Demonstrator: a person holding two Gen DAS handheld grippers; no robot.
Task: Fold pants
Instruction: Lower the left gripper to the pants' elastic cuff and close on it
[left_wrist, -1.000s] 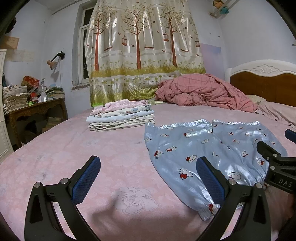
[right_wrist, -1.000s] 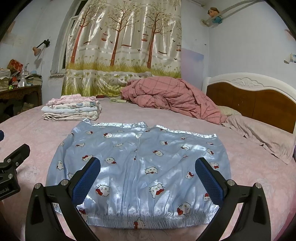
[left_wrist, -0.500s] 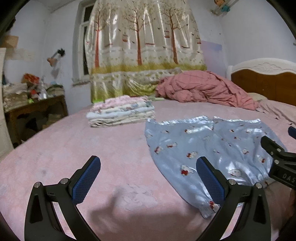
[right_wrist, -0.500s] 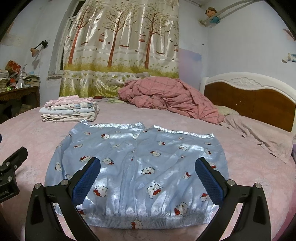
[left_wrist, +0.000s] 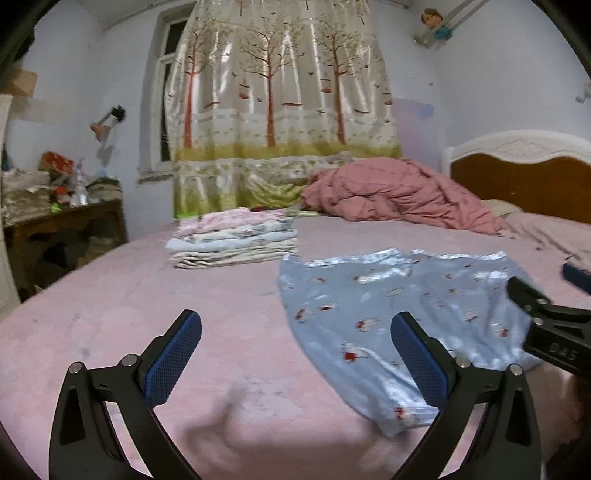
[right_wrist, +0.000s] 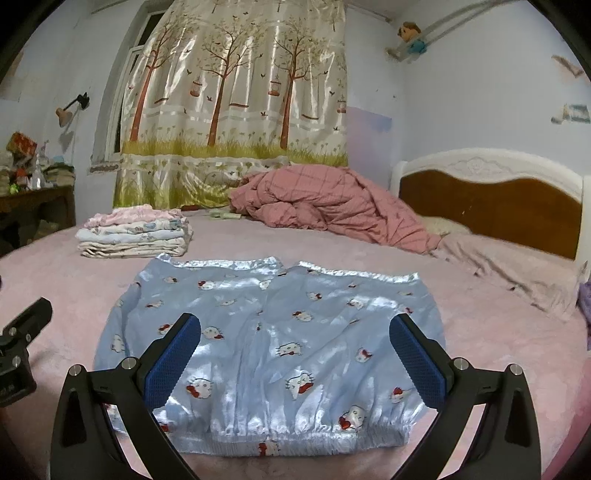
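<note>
Two spread, empty grippers, left gripper (left_wrist: 295, 354) and right gripper (right_wrist: 295, 354), above flat pants (right_wrist: 273, 332).

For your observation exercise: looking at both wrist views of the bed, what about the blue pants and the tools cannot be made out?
- Left wrist view: blue pants blurred; right tool covers their right edge.
- Right wrist view: right tool arms cover the waistband corners.
- Right wrist view: left tool cut by the frame edge, tips unseen.
- Pants' underside hidden against the bedsheet.

Pants (right_wrist: 273, 332) lie flat on the bed (right_wrist: 480, 332), folded stack (right_wrist: 133, 236) behind-left.
</note>
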